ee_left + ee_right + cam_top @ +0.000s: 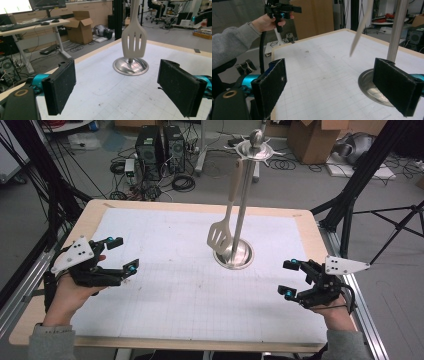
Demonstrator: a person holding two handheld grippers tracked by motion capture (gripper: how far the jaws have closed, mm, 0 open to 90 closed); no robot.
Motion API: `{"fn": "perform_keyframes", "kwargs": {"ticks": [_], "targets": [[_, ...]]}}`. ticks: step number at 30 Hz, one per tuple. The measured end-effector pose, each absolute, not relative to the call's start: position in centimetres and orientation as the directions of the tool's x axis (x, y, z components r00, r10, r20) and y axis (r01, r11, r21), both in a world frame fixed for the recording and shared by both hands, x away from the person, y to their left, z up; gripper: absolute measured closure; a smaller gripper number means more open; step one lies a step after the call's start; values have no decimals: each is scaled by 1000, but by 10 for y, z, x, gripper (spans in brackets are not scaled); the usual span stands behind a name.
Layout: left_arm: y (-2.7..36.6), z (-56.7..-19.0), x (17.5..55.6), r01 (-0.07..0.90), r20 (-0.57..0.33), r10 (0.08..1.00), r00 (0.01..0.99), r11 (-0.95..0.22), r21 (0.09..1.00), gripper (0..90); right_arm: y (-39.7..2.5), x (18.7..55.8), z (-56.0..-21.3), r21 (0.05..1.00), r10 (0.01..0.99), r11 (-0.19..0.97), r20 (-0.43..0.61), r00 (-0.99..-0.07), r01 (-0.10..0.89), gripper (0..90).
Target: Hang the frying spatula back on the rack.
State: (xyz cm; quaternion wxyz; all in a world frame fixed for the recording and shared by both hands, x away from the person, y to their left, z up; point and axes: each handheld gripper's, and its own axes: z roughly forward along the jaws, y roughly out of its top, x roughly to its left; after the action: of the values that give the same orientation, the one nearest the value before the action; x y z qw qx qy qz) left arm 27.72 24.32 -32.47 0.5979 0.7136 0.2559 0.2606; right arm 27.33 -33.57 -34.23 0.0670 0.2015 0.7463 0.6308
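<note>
a person is sitting at a wooden table point(305, 220) covered by a white gridded mat point(175, 285), holding a two-jaw gripper in each hand. near the middle of the mat, slightly to the right, a metal utensil stand point(239, 220) is rising from a round shiny base point(240, 260), with a ring of hooks at its top. a pale slotted spatula point(222, 232) is hanging from that ring, its handle running down beside the pole and its slotted blade dangling just above the base without resting on it.

the left gripper point(121, 254) is hovering over the left part of the mat, well apart from the stand, and its jaws are standing wide apart with nothing between them. in the left gripper view, the two black padded jaws are framing the spatula point(133, 42) and the stand's base point(130, 66), which are sitting farther off across the mat.

the right gripper point(289, 279) is hovering over the right edge of the mat, near the stand but not touching it, and its jaws are also spread wide and holding nothing. in the right gripper view, the stand's pole point(397, 30) and the base point(368, 85) are appearing close by on the right, the spatula point(362, 27) is hanging edge-on, and the left gripper point(284, 9) is showing farther off in the person's hand point(265, 22)
</note>
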Motion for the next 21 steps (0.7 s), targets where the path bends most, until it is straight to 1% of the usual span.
{"fn": "perform_keyframes", "kwargs": {"ticks": [12, 21], "targets": [[254, -333, 264, 71, 40, 700, 713, -128, 989, 158, -336, 273, -342, 971, 402, 119, 143, -904, 206, 114], [263, -346, 260, 115, 10, 722, 692, -124, 986, 155, -335, 275, -345, 972, 413, 115, 142, -900, 207, 114]]}}
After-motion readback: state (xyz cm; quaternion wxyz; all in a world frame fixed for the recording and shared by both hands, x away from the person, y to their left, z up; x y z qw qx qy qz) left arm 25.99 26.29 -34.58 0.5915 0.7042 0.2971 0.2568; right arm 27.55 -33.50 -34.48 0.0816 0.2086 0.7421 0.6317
